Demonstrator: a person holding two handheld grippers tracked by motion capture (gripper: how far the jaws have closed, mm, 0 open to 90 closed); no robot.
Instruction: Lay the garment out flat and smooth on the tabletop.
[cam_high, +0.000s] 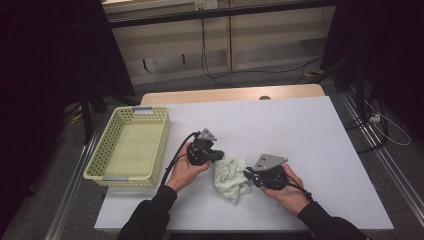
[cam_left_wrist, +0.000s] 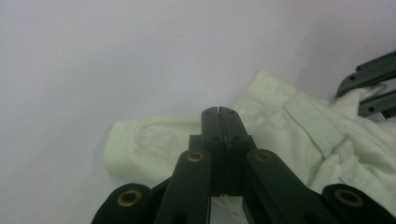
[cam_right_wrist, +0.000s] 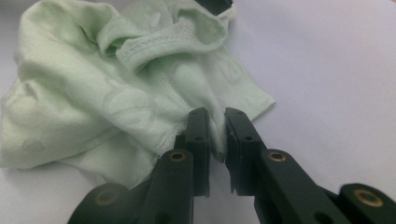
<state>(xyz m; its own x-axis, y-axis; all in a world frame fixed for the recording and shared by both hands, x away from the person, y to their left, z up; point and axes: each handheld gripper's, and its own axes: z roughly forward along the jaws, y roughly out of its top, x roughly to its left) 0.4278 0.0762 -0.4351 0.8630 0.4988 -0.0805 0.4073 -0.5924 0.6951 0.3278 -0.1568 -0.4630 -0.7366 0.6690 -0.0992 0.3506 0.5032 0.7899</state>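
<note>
Both grippers pinch the crumpled pale-green cotton garment (cam_high: 231, 177) near the table's front edge, left gripper (cam_left_wrist: 218, 112) clamped on its hem, right gripper (cam_right_wrist: 217, 133) on a fold, likely to spread it

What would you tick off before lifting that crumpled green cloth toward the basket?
1. Right gripper has cloth between its jaws: ok, a fold of the green cloth is pinched there.
2. Left gripper has cloth in its grip: cannot tell; its jaws meet tip to tip over the cloth, with no fold seen between them.
3. Basket is empty: ok.
4. Way across the table to the basket is free: ok.
5. Cloth is spread out: not ok, bunched.
</note>
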